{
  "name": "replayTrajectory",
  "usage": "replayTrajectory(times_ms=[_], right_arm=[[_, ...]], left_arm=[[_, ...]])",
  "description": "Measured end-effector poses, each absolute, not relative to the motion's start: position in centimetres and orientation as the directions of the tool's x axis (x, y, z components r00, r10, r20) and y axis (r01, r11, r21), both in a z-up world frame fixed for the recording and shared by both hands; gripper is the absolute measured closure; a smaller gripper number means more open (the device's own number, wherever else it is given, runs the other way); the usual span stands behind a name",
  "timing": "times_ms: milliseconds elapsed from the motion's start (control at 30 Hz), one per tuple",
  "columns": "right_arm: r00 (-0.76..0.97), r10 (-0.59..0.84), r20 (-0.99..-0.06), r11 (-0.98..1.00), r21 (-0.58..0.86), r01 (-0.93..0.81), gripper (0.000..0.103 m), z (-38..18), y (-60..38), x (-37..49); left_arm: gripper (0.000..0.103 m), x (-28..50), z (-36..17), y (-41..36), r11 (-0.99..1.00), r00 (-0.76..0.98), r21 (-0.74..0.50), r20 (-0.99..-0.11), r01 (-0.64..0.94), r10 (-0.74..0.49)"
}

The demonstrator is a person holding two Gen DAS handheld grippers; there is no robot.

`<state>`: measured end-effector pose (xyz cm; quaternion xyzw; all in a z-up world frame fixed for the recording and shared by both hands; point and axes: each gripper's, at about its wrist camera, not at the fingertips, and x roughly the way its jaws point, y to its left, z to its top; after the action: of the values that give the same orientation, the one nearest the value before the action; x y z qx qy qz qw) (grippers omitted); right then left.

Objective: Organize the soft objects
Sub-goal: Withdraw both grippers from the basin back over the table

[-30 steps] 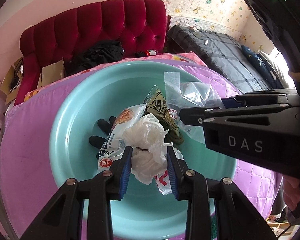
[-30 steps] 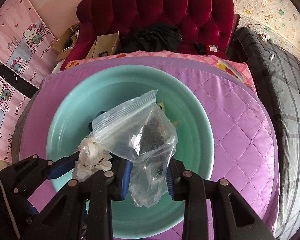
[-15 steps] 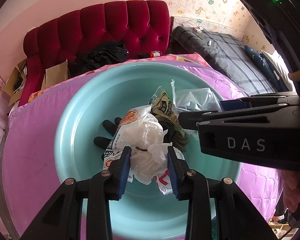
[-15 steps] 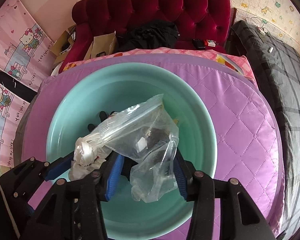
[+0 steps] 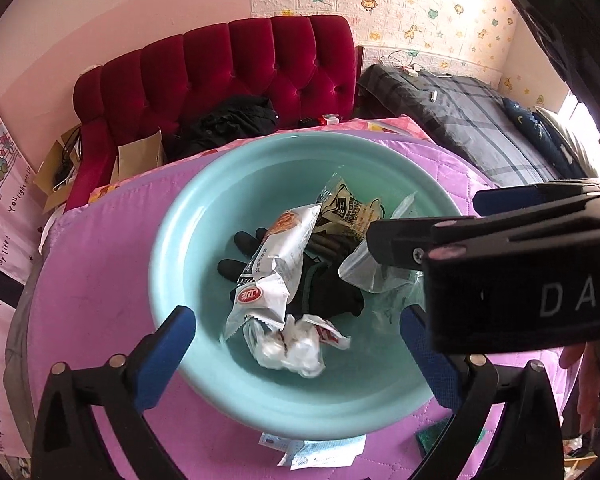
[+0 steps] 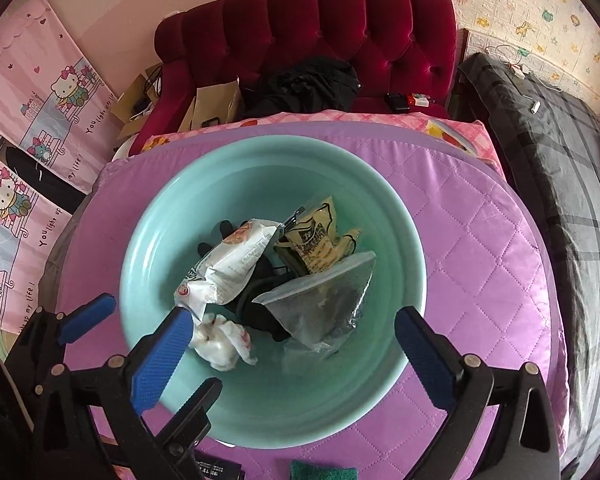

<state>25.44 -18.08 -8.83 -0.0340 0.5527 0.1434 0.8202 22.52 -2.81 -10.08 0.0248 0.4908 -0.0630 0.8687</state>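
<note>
pink walls and a tufted red headboard (image 6: 340, 32) back the scene, with a purple quilted mat (image 6: 480, 248) spread under a wide teal basin (image 6: 380, 184). inside the basin the soft things lie in a loose heap: a white snack packet (image 6: 228, 268) toward 10 o'clock of the pile, a yellow printed packet (image 6: 316, 240) at 1 o'clock, a black glove (image 5: 328, 292) in the middle under them, a clear zip bag (image 6: 328, 304) at 4 o'clock resting on the glove, and a crumpled white plastic bag (image 6: 224, 340) at 7 o'clock on the basin floor. the left gripper (image 5: 296, 344) hangs over the near side of the basin, its jaws opening wide; the crumpled bag lies below and between them, untouched by the blue pads. the right gripper (image 6: 296, 344) is likewise opening, spread wide above the zip bag, which lies free in the basin with neither pad pressing it. a green scrubbing pad (image 6: 324, 472) sits on the mat at 6 o'clock, outside the basin.
</note>
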Motion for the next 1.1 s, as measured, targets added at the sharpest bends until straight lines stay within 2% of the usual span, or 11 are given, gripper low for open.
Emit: replayTrajectory(times_ms=[533, 1100], right_arm=[[0.376, 0.133, -0.917, 0.96, 0.025, -0.28, 0.0, -7.4, -19.3, 18.9], [0.404, 0.109, -0.908, 0.956, -0.015, -0.293, 0.0, -7.4, -20.6, 11.8]], left_arm=[[0.0, 15.9, -8.1, -2.3, 0.993, 0.526, -0.001, -0.848, 0.121, -0.065], [0.0, 8.6, -8.9, -1.5, 0.995, 0.529, 0.024, -0.848, 0.099, -0.032]])
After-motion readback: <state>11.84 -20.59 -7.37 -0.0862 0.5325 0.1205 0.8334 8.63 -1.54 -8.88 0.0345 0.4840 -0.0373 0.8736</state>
